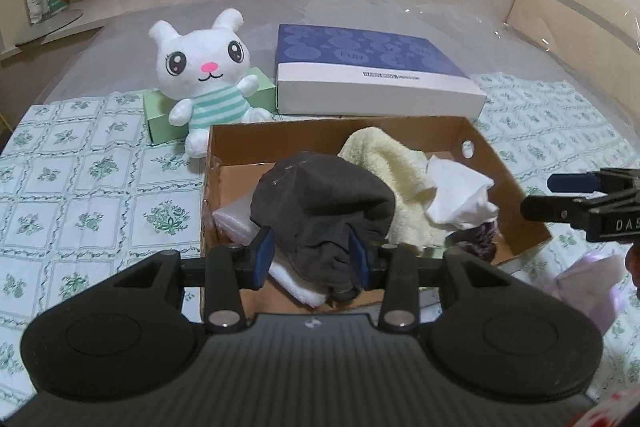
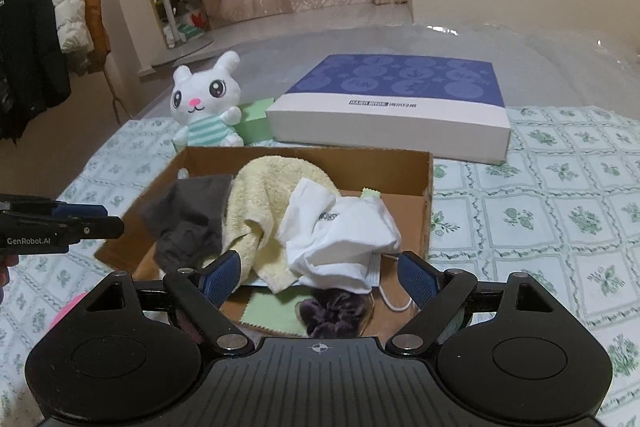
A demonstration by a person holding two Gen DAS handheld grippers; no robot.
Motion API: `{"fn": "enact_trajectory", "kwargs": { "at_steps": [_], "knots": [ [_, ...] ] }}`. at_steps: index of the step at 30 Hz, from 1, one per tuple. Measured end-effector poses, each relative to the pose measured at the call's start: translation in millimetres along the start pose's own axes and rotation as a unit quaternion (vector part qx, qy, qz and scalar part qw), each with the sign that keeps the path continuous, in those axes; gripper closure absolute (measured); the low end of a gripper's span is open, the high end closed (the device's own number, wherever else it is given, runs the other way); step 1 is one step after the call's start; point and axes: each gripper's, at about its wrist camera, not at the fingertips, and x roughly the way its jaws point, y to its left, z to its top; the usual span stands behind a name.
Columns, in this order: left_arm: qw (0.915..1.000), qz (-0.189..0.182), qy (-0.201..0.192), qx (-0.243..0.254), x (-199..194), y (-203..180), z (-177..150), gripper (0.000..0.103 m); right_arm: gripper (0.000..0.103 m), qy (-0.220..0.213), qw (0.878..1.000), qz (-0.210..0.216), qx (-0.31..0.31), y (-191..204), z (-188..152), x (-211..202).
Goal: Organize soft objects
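Cardboard box (image 1: 516,187) on bed: dark cloth (image 1: 320,203) pinched in left hand-held gripper (image 1: 312,257), held over box (likely for dropping in); right hand-held gripper (image 2: 320,271) spread wide, empty, above white cloth (image 2: 340,239) beside yellow towel (image 2: 264,195).

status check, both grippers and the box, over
Left gripper shut on dark grey cloth over cardboard box. Right gripper open, empty. Nothing in the way.
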Motion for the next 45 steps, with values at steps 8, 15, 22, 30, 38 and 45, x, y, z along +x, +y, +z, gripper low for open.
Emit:
{"fn": "enact_trajectory", "kwargs": {
  "at_steps": [8, 15, 22, 30, 38, 45],
  "knots": [
    [0.9992, 0.024, -0.016, 0.027, -49.8, -23.5, -2.4, 0.061, 0.018, -0.02, 1.0, -0.002, 0.008, 20.1, -5.3, -48.7],
    [0.9989, 0.013, -0.044, 0.009, -109.8, -40.3, -12.5, 0.056, 0.018, -0.056, 0.998, 0.009, 0.016, 43.5, -16.5, -102.0],
    [0.9973, 0.008, -0.053, -0.05, -172.2, -51.1, -32.4, 0.056, 0.018, -0.073, 0.997, 0.01, 0.035, 66.0, -41.4, -156.1],
    [0.9962, 0.049, -0.068, -0.026, -241.1, -80.0, -72.9, 0.054, 0.018, -0.082, 0.995, 0.006, 0.054, 87.2, -81.2, -217.2],
    [0.996, 0.04, -0.068, -0.042, -295.3, -106.2, -124.1, 0.05, 0.018, -0.079, 0.996, 0.004, 0.043, 112.4, -122.2, -261.5],
    [0.996, 0.041, -0.063, -0.049, -322.2, -126.6, -165.6, 0.05, 0.018, -0.066, 0.997, 0.002, 0.051, 124.5, -159.1, -284.9]
  ]
}}
